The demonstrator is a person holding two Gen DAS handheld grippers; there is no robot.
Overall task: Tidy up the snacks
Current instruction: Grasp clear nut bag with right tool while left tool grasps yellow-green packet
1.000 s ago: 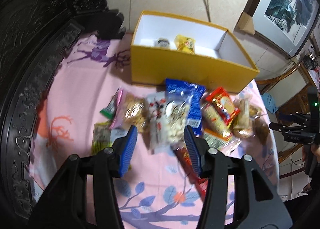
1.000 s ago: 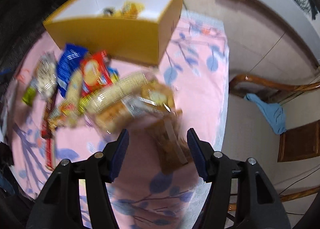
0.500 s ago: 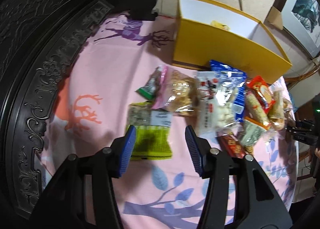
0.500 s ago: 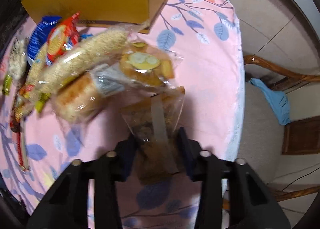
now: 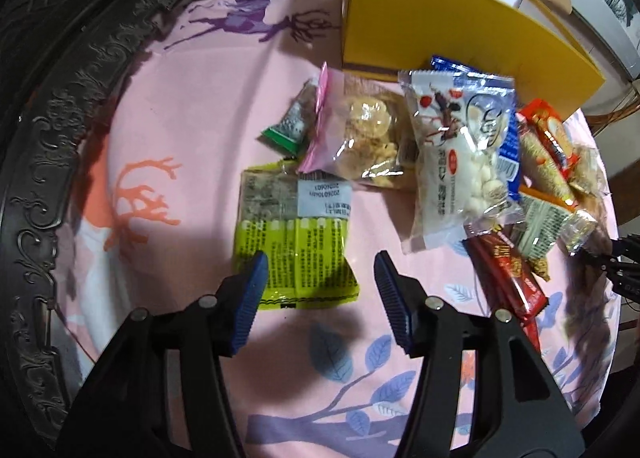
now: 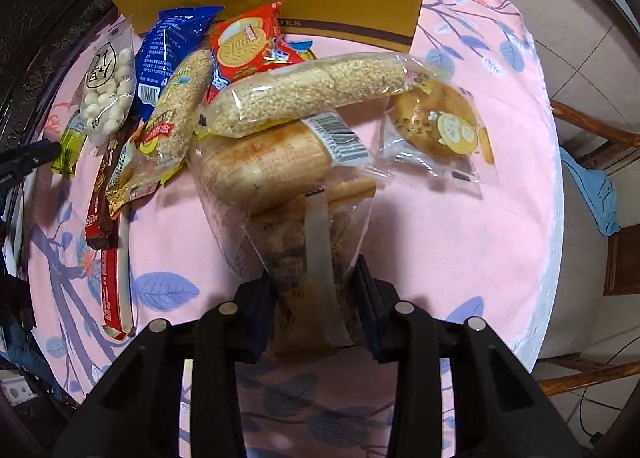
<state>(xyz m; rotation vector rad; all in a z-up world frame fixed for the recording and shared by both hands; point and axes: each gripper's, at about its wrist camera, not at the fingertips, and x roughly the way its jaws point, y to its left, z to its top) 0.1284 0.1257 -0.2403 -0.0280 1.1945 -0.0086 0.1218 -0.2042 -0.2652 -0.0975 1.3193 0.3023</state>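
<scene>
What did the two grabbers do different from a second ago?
The right gripper moved in and closed its jaws on the brown snack bag. The left gripper swung left, jaws open, to the yellow-green packet. The snack pile and yellow box stayed put.

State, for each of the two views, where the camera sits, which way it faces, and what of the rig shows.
Left wrist: behind the open left gripper, facing down-forward at the yellow-green packet.
Right wrist: behind the right gripper, shut on the brown snack bag.
Shared: yellow box, white candy bag, pink cloth.
</scene>
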